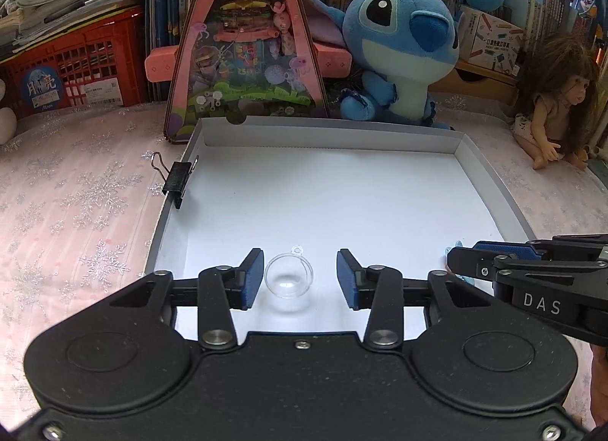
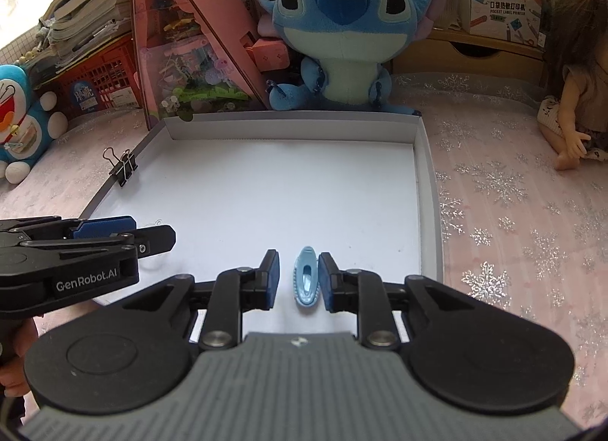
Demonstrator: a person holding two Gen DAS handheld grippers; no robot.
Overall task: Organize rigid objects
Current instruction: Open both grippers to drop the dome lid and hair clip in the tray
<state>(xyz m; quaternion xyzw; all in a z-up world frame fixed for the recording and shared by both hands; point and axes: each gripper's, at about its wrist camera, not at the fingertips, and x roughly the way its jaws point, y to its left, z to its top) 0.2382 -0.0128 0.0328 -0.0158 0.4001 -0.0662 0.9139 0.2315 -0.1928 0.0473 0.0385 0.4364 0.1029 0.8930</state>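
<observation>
A pink snowflake-patterned table point(image 1: 76, 194) backed by bookshelves and plush toys carries a shallow white tray point(image 1: 490, 175); the left gripper point(image 1: 300, 275) has its fingers wide around a clear plastic dome point(image 1: 288, 277) near the tray's front edge; the right gripper point(image 2: 298, 275), fingers narrow but not gripping, flanks a blue clip point(image 2: 306, 277); a black binder clip point(image 1: 178, 179) grips the tray's left rim; sorting looks barely underway.

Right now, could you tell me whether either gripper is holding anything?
Nothing is held: the left gripper brackets the clear dome, the right gripper the blue clip, jaws open.
</observation>
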